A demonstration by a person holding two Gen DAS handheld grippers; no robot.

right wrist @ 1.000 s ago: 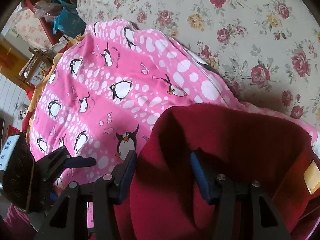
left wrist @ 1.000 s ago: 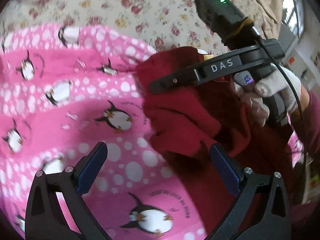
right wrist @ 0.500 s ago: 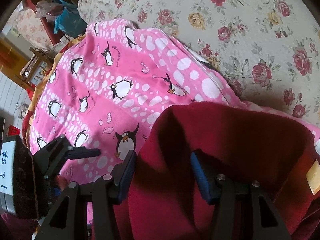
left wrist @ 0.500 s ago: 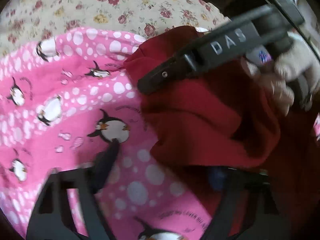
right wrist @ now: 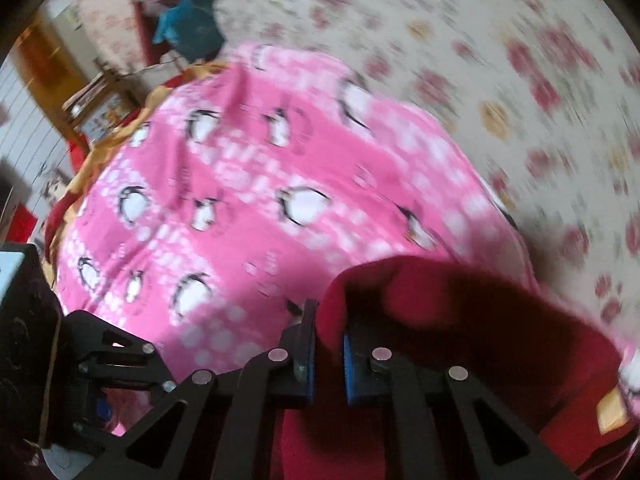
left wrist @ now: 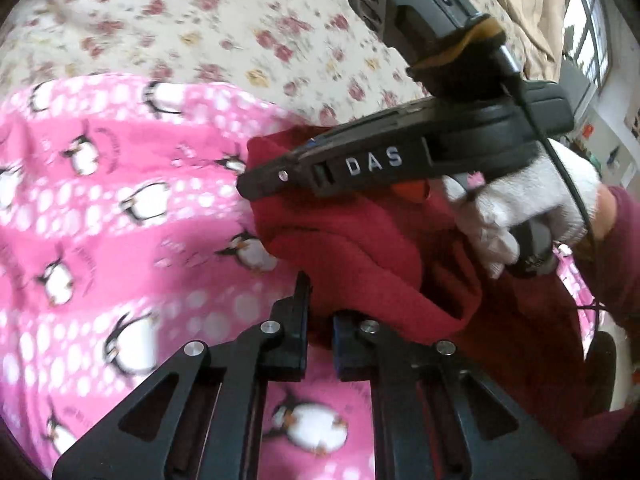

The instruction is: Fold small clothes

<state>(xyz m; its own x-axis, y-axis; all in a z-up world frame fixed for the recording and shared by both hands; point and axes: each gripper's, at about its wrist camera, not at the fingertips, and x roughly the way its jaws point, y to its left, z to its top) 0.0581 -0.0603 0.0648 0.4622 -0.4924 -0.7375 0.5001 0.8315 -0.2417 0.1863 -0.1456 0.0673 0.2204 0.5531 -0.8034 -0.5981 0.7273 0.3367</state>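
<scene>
A dark red garment [left wrist: 360, 248] lies bunched on a pink penguin blanket [left wrist: 120, 240]. My left gripper [left wrist: 320, 308] has its jaws drawn together, and the pads press on a fold at the garment's near edge. The right gripper [left wrist: 248, 184], held by a white-gloved hand [left wrist: 520, 208], reaches in from the right over the garment's far fold. In the right wrist view the right gripper [right wrist: 329, 332] is closing its jaws, and the pads pinch the left edge of the red garment [right wrist: 460, 320]. A yellowish tag [right wrist: 612, 412] shows on the garment at the right.
The pink blanket [right wrist: 240, 200] covers a cream bed sheet with red roses [right wrist: 520, 80]. Beyond the bed's far left stand a wooden stool [right wrist: 92, 96] and a blue bag [right wrist: 188, 28]. The left tool's black frame [right wrist: 112, 344] sits at the lower left.
Both grippers went from wide open around the red cloth to closed on it. Both have shifted, and the right wrist view is now blurred by motion.
</scene>
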